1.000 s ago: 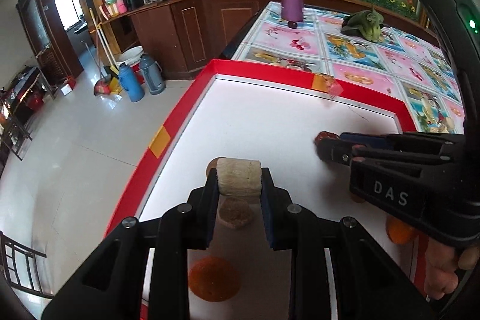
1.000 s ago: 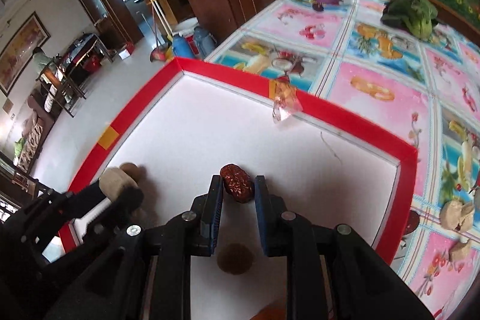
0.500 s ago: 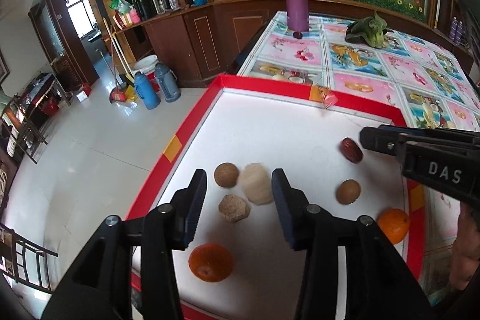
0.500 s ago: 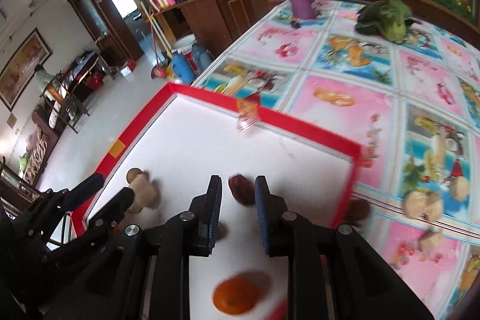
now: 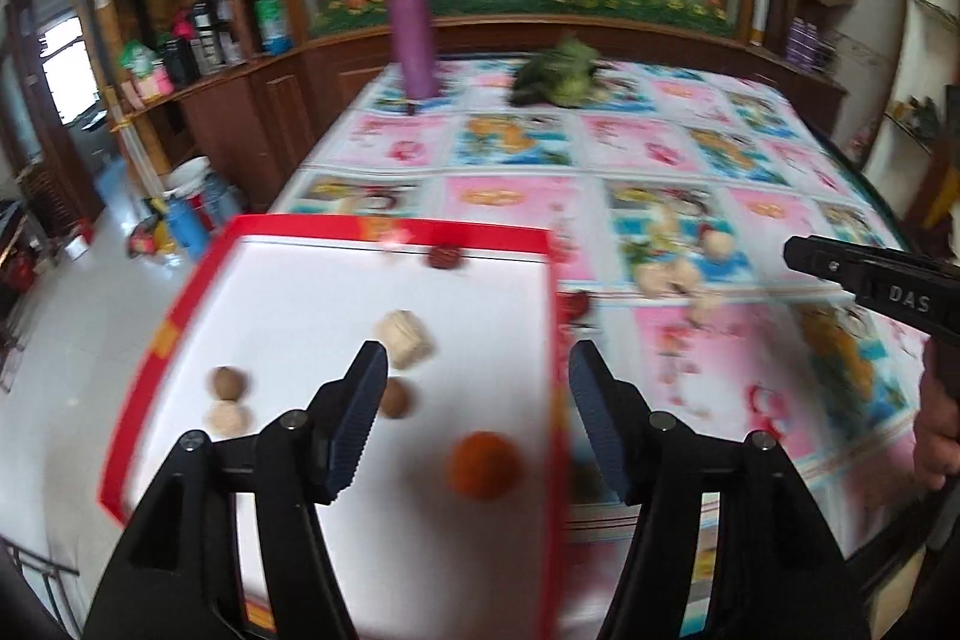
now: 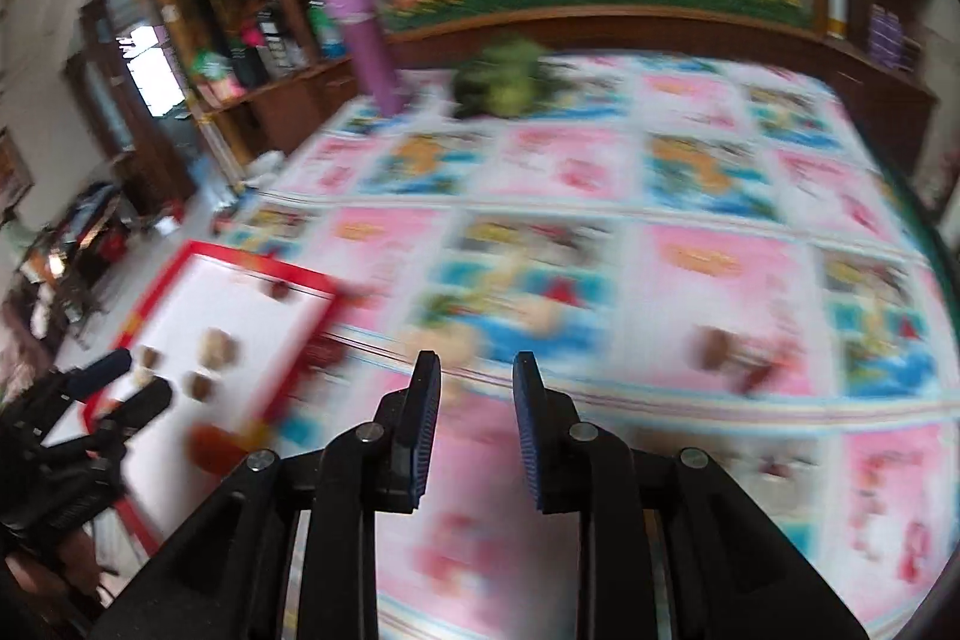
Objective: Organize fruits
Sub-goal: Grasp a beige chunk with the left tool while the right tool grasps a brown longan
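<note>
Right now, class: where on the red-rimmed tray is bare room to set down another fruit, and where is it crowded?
Free: the white patch between the cut pale piece, the dark red fruit and the tray's right rim. Crowded: the left side, around the two brown nuts and the orange.

the white floor of the red-rimmed tray [image 5: 180,304] lies bare near its left rim. an orange [image 5: 485,466], a pale block [image 5: 405,340] and brown nuts [image 5: 396,398] crowd its right side. the patterned tablecloth [image 6: 708,280] is mostly open, with a purple bottle [image 6: 369,46] and greens [image 6: 507,85] at its far edge.
</note>
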A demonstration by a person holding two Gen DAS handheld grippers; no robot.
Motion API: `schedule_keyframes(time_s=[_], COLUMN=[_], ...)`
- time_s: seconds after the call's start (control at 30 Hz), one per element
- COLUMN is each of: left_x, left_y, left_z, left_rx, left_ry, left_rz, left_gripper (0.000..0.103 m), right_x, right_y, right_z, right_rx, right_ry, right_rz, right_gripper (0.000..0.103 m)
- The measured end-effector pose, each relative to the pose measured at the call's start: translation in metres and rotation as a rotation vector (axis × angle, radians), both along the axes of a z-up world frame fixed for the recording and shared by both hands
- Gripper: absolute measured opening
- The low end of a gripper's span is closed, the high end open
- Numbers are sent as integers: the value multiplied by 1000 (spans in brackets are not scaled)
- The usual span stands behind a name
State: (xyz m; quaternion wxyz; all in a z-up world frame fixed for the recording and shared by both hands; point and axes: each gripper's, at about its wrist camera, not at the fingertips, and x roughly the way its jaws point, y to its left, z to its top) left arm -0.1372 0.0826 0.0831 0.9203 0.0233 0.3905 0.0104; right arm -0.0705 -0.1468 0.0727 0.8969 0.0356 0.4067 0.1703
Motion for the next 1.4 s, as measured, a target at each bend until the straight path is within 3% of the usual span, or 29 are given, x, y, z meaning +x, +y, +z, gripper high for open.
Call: schedule_keyframes(time_s=[0.17,0.33,0.5,0.63,0.83,1.03,1.13,1.4], left_x=[19,41,68,84,100,107,104,100], left_y=[-46,-76,-89,-95,-100,-108,-114,-123], left_z=[-12,-21,-37,-46,-62,-64,-64,-63], left_rx=[-15,-20,-42,-56,-83,-50,-28,0], left_ry=[70,124,182,211,257,233,215,191], left_rz=[-107,-183,-205,-204,-198,-195,-207,-229], left_gripper=[64,64,64,64,64,63,52,36], right_x=[6,19,31,44,52,56,55,56], right_y=[-36,-48,-64,-60,-60,-64,-66,-66], right_z=[-17,-24,-31,-37,-43,-47,-47,-48], right_rx=[-45,-102,-138,-193,-185,-151,-146,-136], right_ry=[40,6,3,-12,-1,14,11,8], right_rz=[-30,-57,-91,-114,-121,-132,-140,-144], right_gripper=[24,24,25,31,31,30,26,26])
